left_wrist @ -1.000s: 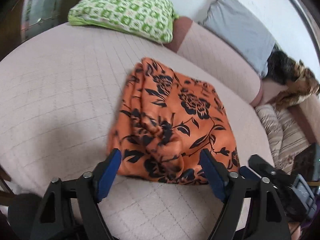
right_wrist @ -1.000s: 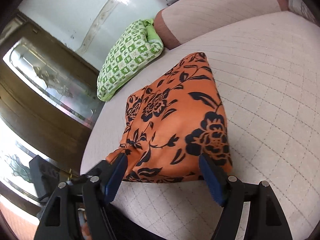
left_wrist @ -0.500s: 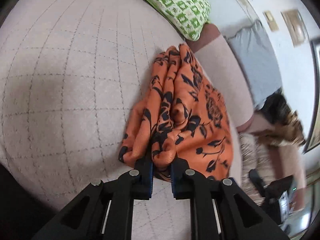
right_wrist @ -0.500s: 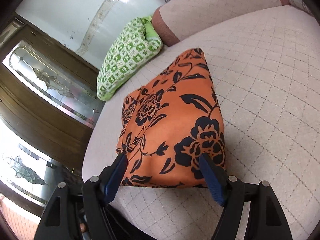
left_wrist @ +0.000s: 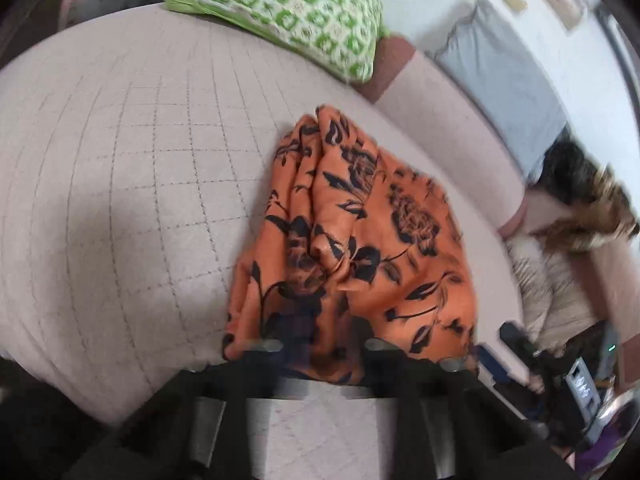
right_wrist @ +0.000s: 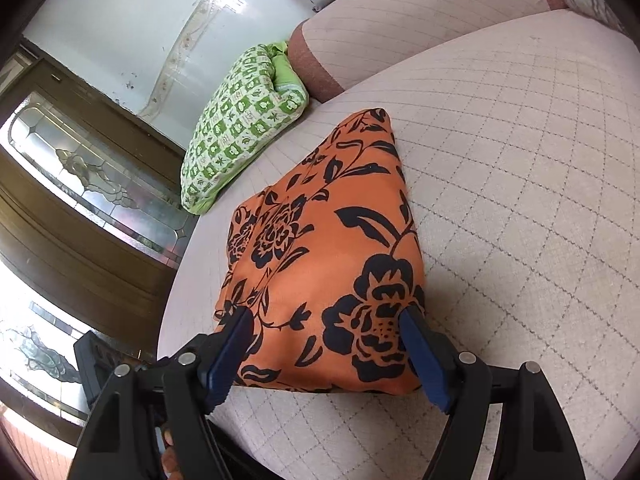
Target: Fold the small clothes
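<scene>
A quilted, pale pink sofa seat (right_wrist: 520, 168) fills both views, backed by a bolster cushion and a white wall; a wooden door with leaded glass (right_wrist: 80, 184) stands at the left of the right wrist view. A green-and-white patterned pillow (left_wrist: 288, 12) lies at the far end of the seat, well apart from the work. The task's thing, an orange cloth with black flowers (right_wrist: 328, 248), lies folded into a thick bundle near the front edge of the seat, its long axis running away from both grippers toward the pillow. The left gripper (left_wrist: 320, 344) meets the bundle at its near left corner; the frame is blurred there, but its jaws are closing to almost touching, with a bunched ridge of cloth between them, so it reads as pinching the cloth. The right gripper (right_wrist: 328, 356) stands spread, its blue pads (right_wrist: 420, 360) flanking the near right end of the bundle without squeezing it. Both hands are thus at the near short edge, the left already engaged; the coming move probably turns on carrying that edge forward along the long axis, or on the right gripper closing to match.
</scene>
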Demonstrator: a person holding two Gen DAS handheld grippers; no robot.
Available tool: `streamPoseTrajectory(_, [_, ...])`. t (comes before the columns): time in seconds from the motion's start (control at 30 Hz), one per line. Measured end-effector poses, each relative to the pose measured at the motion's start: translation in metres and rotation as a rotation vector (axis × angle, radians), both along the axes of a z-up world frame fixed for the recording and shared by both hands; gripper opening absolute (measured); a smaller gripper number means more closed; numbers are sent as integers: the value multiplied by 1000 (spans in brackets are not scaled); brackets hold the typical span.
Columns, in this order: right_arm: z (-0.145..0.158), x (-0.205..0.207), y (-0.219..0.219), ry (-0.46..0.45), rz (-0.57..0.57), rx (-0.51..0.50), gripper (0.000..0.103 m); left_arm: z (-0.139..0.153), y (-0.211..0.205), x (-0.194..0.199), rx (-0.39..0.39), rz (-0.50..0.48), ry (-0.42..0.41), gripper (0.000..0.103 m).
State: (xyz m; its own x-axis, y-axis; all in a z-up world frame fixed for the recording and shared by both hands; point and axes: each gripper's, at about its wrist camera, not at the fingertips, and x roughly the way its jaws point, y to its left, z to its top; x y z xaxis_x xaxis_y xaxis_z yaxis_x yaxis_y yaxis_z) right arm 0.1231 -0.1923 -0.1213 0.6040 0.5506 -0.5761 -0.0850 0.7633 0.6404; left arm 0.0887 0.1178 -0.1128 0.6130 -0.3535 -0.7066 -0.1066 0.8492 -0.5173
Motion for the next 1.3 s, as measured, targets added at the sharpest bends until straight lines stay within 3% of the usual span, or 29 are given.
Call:
streamPoseTrajectory(0.1, [1, 0, 0, -2, -2, 9, 78, 25, 1, -11, 36, 1, -96, 10])
streamPoseTrajectory(0.2, [2, 1, 2, -1, 2, 23, 78, 27, 6, -13, 69, 27, -128, 10])
streamPoseTrajectory(0.27, [3, 2, 6, -11, 15, 10, 78, 3, 8, -6, 89, 34, -57, 10])
streamPoseTrajectory(0.33, [4, 4, 11, -9, 32, -3, 78, -27, 15, -1, 55, 54, 17, 11])
streamPoseTrajectory(0.47, [11, 6, 16, -22, 58, -26, 78, -17, 11, -2, 85, 43, -18, 11])
streamPoseTrajectory(0.6, [17, 12, 19, -40, 63, -2, 82, -28, 14, -1, 75, 44, 3, 11])
streamPoseTrajectory(0.67, [5, 22, 21, -3, 94, 42, 89, -26, 11, 0, 90, 40, 2, 11])
streamPoseTrajectory(0.73, [-17, 33, 21, 92, 94, 55, 90, -23, 11, -1, 86, 36, 10, 14])
streamPoseTrajectory(0.8, [-16, 33, 17, 79, 89, 96, 90, -10, 9, -1, 130, 34, -8, 15])
streamPoseTrajectory(0.87, [-15, 33, 15, 82, 95, 117, 90, 18, 3, -6, 204, 42, -88, 16])
streamPoseTrajectory(0.97, [-19, 34, 14, 77, 99, 138, 90, 58, -18, 4, 217, -43, -199, 39])
streamPoseTrajectory(1.0, [-19, 33, 13, 74, 98, 145, 90, 62, -26, 11, 228, -69, -208, 43])
streamPoseTrajectory(1.07, [-19, 30, 11, 66, 94, 156, 90, 60, -44, 33, 284, -131, -179, 43])
streamPoseTrajectory(1.13, [-21, 26, 6, 65, 91, 165, 90, 36, -56, 66, 276, -188, -68, 43])
streamPoseTrajectory(1.17, [-21, 25, 6, 66, 90, 169, 90, 20, -56, 82, 287, -191, 11, 33])
streamPoseTrajectory(1.23, [-19, 24, 4, 67, 93, 172, 90, -8, -41, 106, 231, -173, 102, 12])
streamPoseTrajectory(1.3, [-18, 23, 4, 72, 103, 174, 90, -11, -28, 112, 164, -179, 106, 6])
